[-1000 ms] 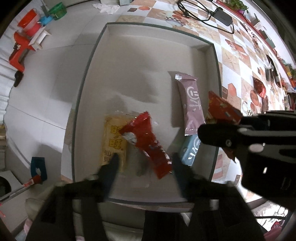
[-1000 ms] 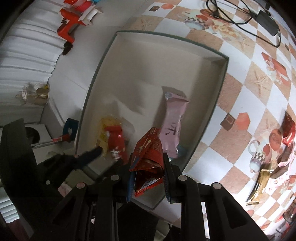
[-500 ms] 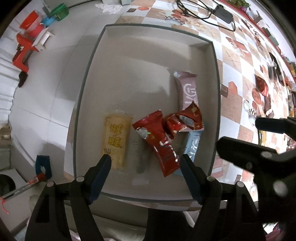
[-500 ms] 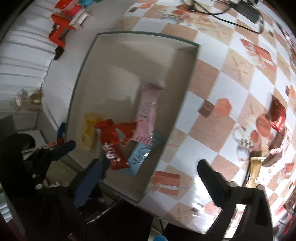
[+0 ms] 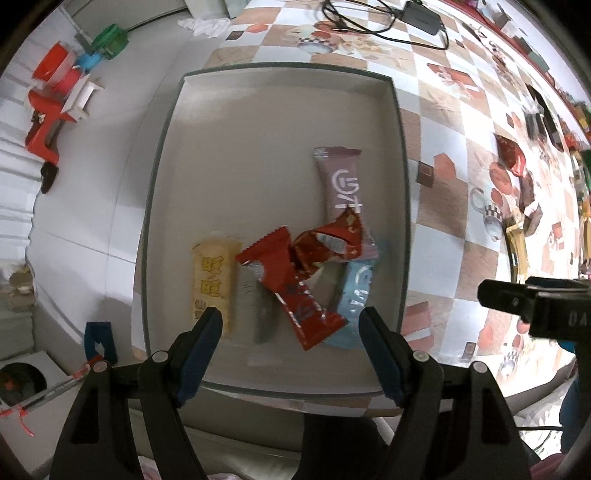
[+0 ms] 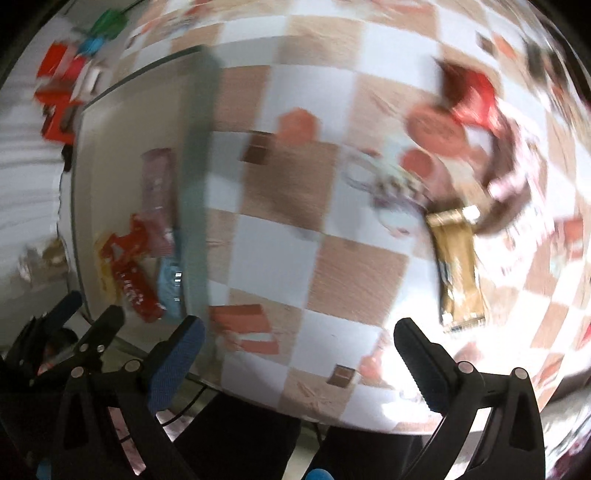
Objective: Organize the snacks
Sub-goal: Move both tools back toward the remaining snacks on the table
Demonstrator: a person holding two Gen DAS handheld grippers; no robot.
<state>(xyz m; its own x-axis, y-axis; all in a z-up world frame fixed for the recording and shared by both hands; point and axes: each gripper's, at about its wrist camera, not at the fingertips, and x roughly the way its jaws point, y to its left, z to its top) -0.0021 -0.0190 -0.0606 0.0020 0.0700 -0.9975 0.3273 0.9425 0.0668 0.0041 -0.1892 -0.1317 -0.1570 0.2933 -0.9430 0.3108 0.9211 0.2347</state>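
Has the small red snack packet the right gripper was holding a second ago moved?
Yes. The red packet now lies inside the tray, overlapping the pink bar, no longer between the right gripper jaws.

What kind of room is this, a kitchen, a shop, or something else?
Probably a home, at a dining or kitchen table. The checkered tablecloth printed with teacups looks domestic, wrapped snacks lie in a shallow white tray, and a charger with its cable lies on the cloth.

A home setting is suggested: a table is covered with a checkered oilcloth (image 5: pixel 439 206) printed with teacups, a charger cable (image 5: pixel 384 22) is left far across it, and tape rolls (image 5: pixel 62 70) are kept far left.
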